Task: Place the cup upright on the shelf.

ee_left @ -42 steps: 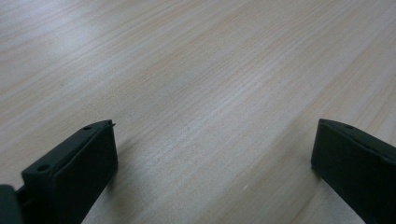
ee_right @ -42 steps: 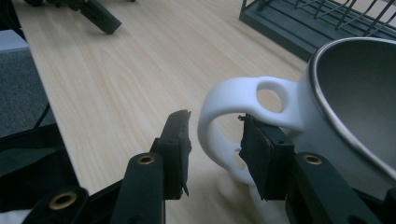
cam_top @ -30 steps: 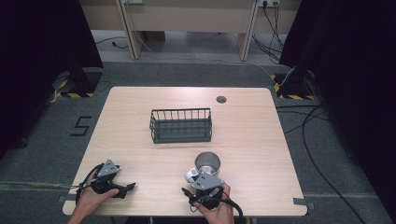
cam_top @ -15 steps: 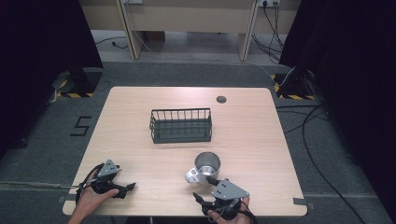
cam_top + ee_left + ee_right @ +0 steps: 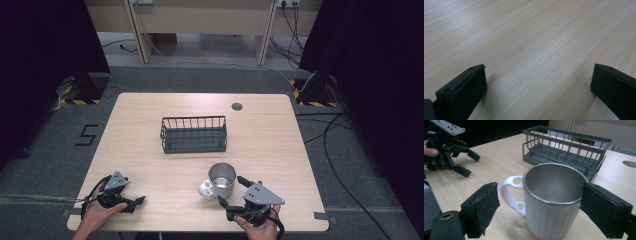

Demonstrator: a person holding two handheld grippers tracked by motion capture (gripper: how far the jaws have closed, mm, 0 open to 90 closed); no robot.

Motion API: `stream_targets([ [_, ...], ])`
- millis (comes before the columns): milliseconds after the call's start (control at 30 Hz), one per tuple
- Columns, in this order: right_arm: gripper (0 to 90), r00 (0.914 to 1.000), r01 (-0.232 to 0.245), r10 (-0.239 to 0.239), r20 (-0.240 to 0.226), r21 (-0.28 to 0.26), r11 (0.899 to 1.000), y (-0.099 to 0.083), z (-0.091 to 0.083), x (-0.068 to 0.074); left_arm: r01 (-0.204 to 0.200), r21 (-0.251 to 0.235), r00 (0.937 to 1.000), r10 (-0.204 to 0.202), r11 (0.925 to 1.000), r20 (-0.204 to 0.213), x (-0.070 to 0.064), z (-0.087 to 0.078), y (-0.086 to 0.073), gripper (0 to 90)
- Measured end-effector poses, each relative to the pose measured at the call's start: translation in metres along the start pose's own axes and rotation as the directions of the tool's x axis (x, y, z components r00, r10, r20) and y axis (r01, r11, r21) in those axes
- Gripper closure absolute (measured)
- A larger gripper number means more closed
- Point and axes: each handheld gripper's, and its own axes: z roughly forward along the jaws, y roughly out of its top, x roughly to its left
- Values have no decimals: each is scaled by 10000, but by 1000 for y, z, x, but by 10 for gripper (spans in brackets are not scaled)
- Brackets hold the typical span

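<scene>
- A pale wooden counter (image 5: pixel 150 125) seen from above, with a person's two hands entering from the near edge, each holding a black gripper.
- The right gripper (image 5: pixel 233 193) sits at the near right with its fingers spread wide; they flank a mug (image 5: pixel 221 180) without touching it.
- In the right gripper view the mug (image 5: pixel 552 200) stands upright between the two padded fingers (image 5: pixel 482 207), white on the outside and metal inside, empty, its white handle pointing toward the left gripper (image 5: pixel 465 163).
- The left gripper (image 5: pixel 136 201) rests low at the near left, well apart from the mug; its fingers (image 5: pixel 461 90) are open over bare wood, holding nothing.
- A dark wire rack (image 5: pixel 194 134) stands empty near the middle of the counter, beyond the mug.
- Progress, as a judgement: the work is at its start. The mug is bracketed but not yet gripped or lifted; closing on it is left, and probably carrying it to the rack, though that goal is only a guess.
- Writing: a large "5" (image 5: pixel 87 135) is marked on the floor left of the counter. No brand or label can be read on the mug or rack.
</scene>
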Motion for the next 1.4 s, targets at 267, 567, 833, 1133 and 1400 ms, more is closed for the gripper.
stream_targets([
  [267, 151, 9999, -114, 115, 103, -105, 9999, 0, 15, -10, 12, 3, 10000, -12, 10000, -9, 0, 0, 0, 0],
  [567, 136, 9993, -326, 333, 192, -324, 9989, -2, 30, -18, 13, 2, 10000, -13, 10000, -12, 0, 0, 0, 0],
  [833, 77, 9994, -351, 350, -34, -422, 9985, -4, 41, -21, 17, 0, 10000, -17, 10000, -11, 0, 0, 0, 0],
  [1133, 40, 9989, -466, 460, -125, -531, 9975, -4, 59, -22, 15, 2, 10000, -15, 10000, -8, 0, 0, 0, 0],
  [1400, 47, 9972, -693, 674, -311, -645, 9955, -6, 67, -24, 15, 7, 10000, -15, 10000, 1, -1, 0, 0, 0],
])
